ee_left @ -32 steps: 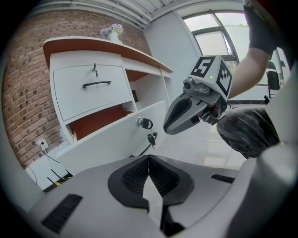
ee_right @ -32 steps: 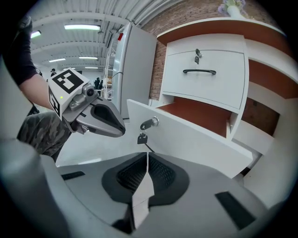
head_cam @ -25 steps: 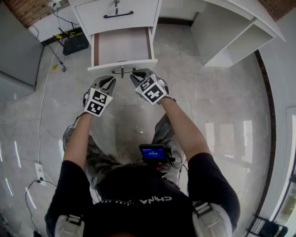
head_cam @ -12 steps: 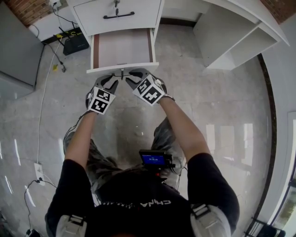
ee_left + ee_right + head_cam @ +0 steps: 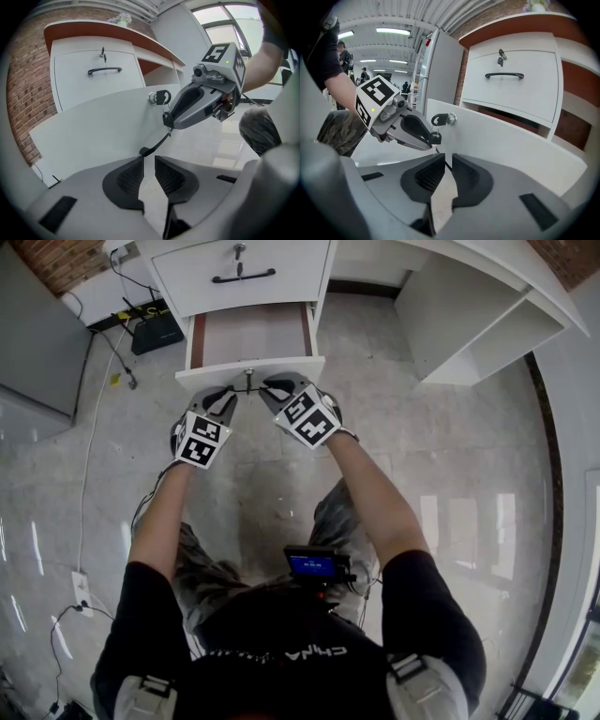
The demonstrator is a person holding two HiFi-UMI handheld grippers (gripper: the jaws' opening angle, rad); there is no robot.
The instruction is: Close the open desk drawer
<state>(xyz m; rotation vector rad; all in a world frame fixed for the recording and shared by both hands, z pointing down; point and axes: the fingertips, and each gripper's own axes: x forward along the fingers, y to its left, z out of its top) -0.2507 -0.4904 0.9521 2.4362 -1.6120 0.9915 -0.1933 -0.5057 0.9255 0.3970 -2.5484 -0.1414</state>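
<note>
Left gripper (image 5: pixel 225 396) and right gripper (image 5: pixel 277 388) have jaws nearly pressed together on nothing, at the front edge of the pulled-out drawer (image 5: pixel 248 334), flanking its key (image 5: pixel 248 380). If I push unevenly, I risk skewing it or knocking the key.

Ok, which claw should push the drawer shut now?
Right, marginally: the right claw sits nearer the drawer front, just beside the key, jaws together. The left claw looks slightly further back.

Window glare is mirrored on the glossy floor (image 5: pixel 459 521); both gripper views are curved and darkened at the edges.
</note>
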